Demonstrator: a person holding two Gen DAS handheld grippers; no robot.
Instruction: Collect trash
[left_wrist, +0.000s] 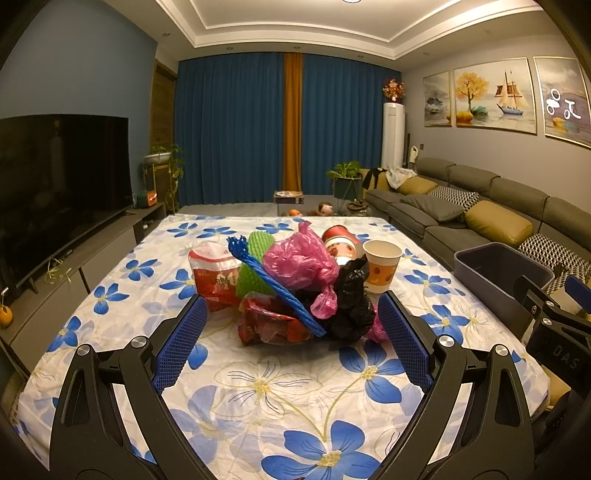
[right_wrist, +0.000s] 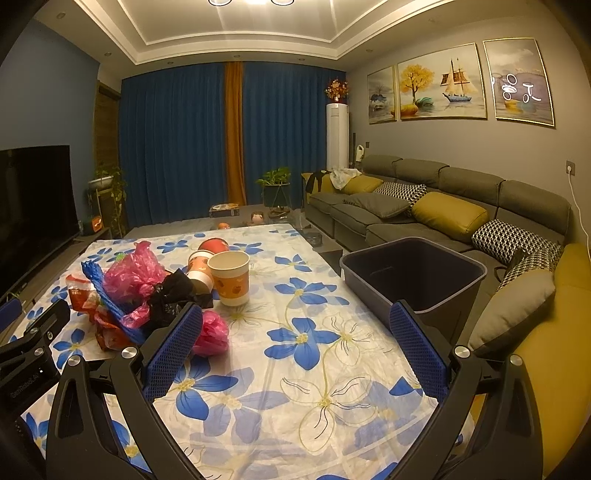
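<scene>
Left wrist view has the left claw spread wide and gripping nothing, low over the table, its blue pads flanking the near side of the trash pile without touching it. Bare cloth lies between the pile and the near table edge, and more runs along the left side toward the TV. The pile sits mid-table: a pink bag on top, a black bag at its right, a blue net sleeve lying slantwise across red wrappers, and a paper cup upright just beside the black bag.

Right wrist view shows the right claw also released and empty, above open cloth to the right of the pile. A small pink wad lies just beside its left finger. The grey bin stands at the table's right edge, mouth up, close against the sofa. Blue curtains close the far wall.
</scene>
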